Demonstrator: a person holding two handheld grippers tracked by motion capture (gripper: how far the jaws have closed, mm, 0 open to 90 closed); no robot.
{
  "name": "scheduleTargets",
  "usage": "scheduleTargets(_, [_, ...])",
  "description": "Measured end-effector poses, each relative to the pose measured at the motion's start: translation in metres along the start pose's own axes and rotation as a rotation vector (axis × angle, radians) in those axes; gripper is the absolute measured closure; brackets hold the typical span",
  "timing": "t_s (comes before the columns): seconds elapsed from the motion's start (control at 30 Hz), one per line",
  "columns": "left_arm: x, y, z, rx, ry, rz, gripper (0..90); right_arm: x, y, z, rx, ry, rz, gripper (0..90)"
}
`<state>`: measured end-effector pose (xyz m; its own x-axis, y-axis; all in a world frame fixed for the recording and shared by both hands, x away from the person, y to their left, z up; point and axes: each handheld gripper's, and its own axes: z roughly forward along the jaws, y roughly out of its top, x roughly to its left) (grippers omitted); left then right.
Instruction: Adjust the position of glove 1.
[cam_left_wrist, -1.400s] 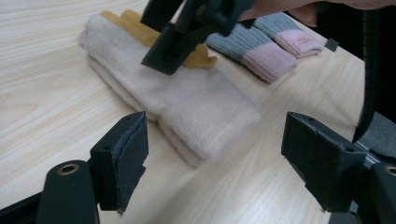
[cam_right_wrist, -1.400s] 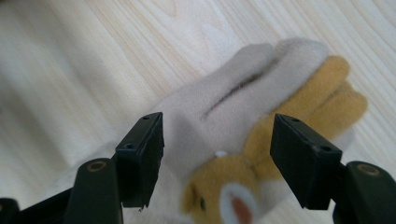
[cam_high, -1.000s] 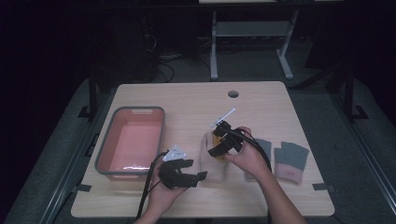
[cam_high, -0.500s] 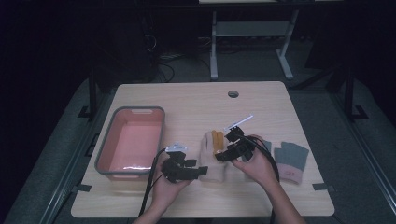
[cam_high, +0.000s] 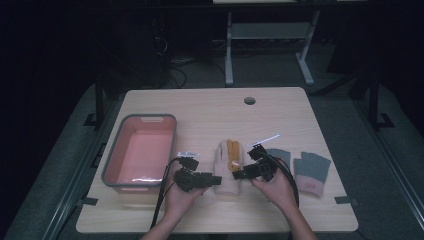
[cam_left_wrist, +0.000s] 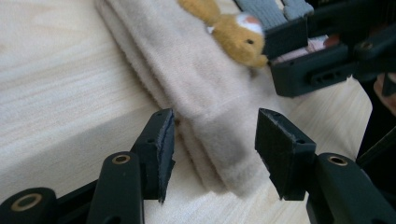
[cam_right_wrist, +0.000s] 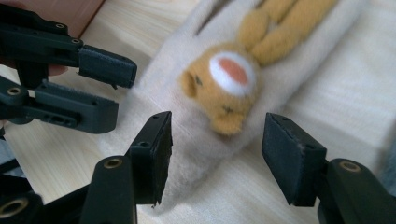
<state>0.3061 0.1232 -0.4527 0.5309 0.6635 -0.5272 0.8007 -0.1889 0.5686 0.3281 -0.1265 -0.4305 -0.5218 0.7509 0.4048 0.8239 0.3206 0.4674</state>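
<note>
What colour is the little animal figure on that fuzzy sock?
Golden yellow-brown, with a white and orange patch; the animal figure on the beige sock shows best in the right gripper view.

table (cam_high: 200, 107): pale wood, smooth, matt, with fine grain
beige mitten (cam_left_wrist: 201, 88): soft fleecy cloth, napped and matt
toy animal (cam_right_wrist: 224, 86): tawny plush sewn on the mitten, fuzzy
grey gloves (cam_high: 311, 167): ribbed knit cloth, matt
tub (cam_high: 114, 155): smooth plastic, pink inside with a slight sheen, grey rim
left gripper (cam_left_wrist: 212, 151): black matt plastic, rough-edged pads, brass-coloured metal fittings
right gripper (cam_right_wrist: 217, 156): the same black matt plastic
</note>
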Motion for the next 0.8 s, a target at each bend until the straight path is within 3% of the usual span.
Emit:
scheduleTargets(0.1, [0.000, 0.001, 0.004, 0.008, -0.009, -0.030, 49.8, -0.004, -0.006, 0.004, -0.009, 0.024, 0.045, 44.3])
scheduleTargets(0.4, [0.001, 0.003, 0.011, 0.057, -0.001, -0.039, 58.9, -0.013, -0.014, 0.014, -0.029, 0.083, 0.137, 48.1])
scheduleTargets(0.57, [0.001, 0.004, 0.014, 0.069, 0.003, -0.043, 59.5, -0.015, -0.016, 0.018, -0.036, 0.090, 0.184, 48.5])
scheduleTargets(0.8, [0.004, 0.004, 0.015, 0.086, -0.001, -0.051, 60.6, -0.015, -0.019, 0.021, -0.054, 0.106, 0.201, 47.8])
